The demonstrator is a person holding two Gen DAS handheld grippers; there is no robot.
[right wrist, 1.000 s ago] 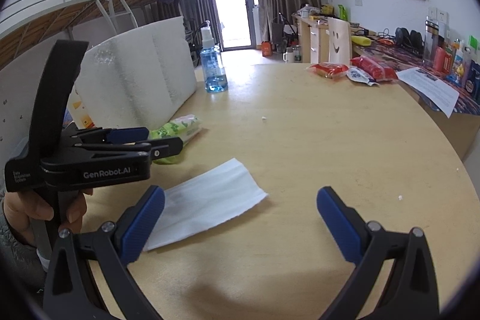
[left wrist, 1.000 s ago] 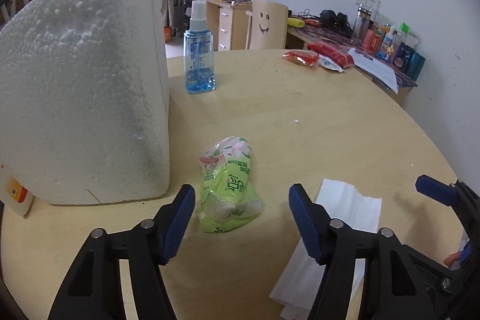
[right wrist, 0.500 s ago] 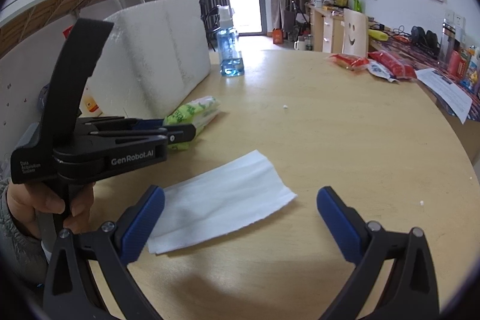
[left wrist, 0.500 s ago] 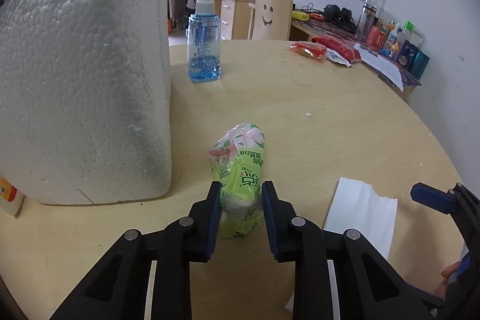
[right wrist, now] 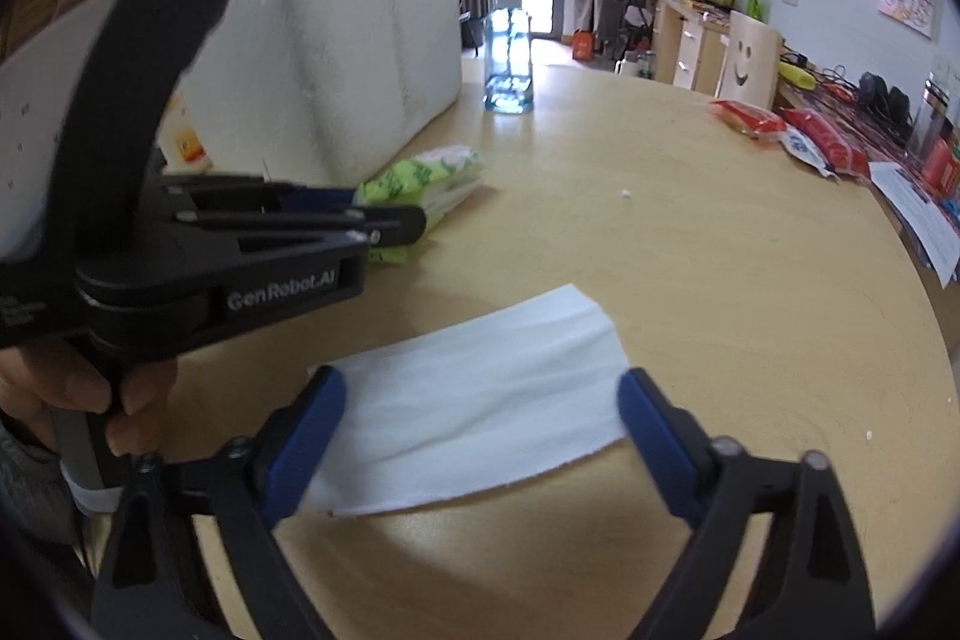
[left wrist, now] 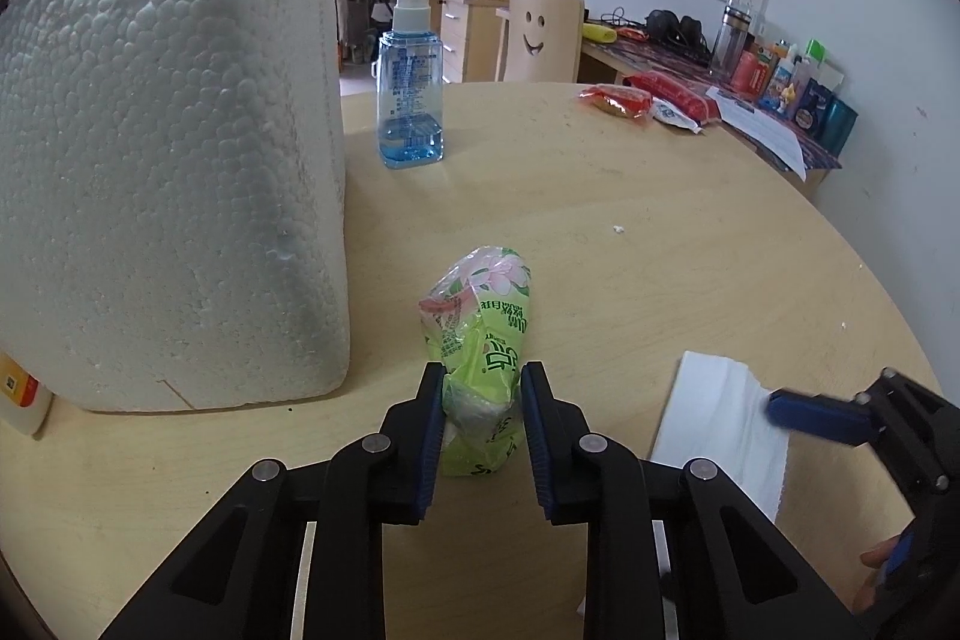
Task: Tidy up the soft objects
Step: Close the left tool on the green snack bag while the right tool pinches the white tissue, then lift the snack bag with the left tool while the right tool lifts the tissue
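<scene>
1. The green tissue pack is a soft, crumpled plastic packet, lime green with pink flower print and white tissues showing through its near end. It lies on the round wooden table, just beside the near corner of the white foam block.
2. The left gripper is clamped on the near end of that pack: both blue pads press into its sides and the wrapper bulges up between them. In the right wrist view the same gripper comes in from the left, tilted down toward the table, with a person's hand wrapped round its handle.
3. The white paper tissue lies flat and unfolded on the table to the right of the pack, apart from it, with soft creases along its length.
4. The right gripper points down at this sheet. Its jaws stand wide and are closing, one blue pad at each short end of the tissue, which lies between them; the pads do not pinch it.
5. Farther back, a blue spray bottle stands upright near the far end of the foam block.
6. Beyond it, near the table's far edge, lie red snack packets.
7. The foam block walls off the table's left side, close against the left gripper's outer finger.
</scene>
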